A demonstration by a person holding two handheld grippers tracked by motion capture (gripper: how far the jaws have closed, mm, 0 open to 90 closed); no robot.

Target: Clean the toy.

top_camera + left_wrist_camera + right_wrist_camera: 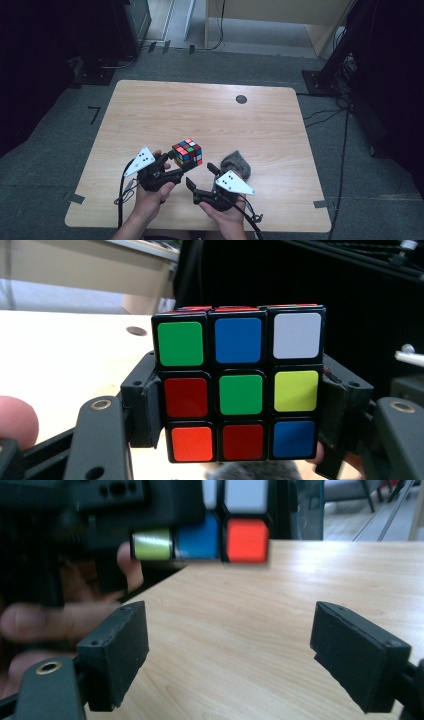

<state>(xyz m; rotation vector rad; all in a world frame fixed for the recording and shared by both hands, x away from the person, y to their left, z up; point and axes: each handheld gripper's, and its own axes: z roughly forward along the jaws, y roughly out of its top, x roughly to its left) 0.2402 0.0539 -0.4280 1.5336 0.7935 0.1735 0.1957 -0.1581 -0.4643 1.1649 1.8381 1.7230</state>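
left tongs [176,166]: clamp cube [187,152] | right tongs [199,178]: wide, empty | table [150,110]: bare beyond

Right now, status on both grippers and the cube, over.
Left gripper shut on Rubik's cube, held above the table. Right gripper open, empty, close beside. Grey furry object behind right hand.

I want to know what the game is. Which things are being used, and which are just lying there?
In use:
- cube, held off the table in the left gripper
- right gripper, open, near the cube

Just lying about:
- grey fuzzy thing on the table
- dark round spot at the table's far side
- cables on the floor
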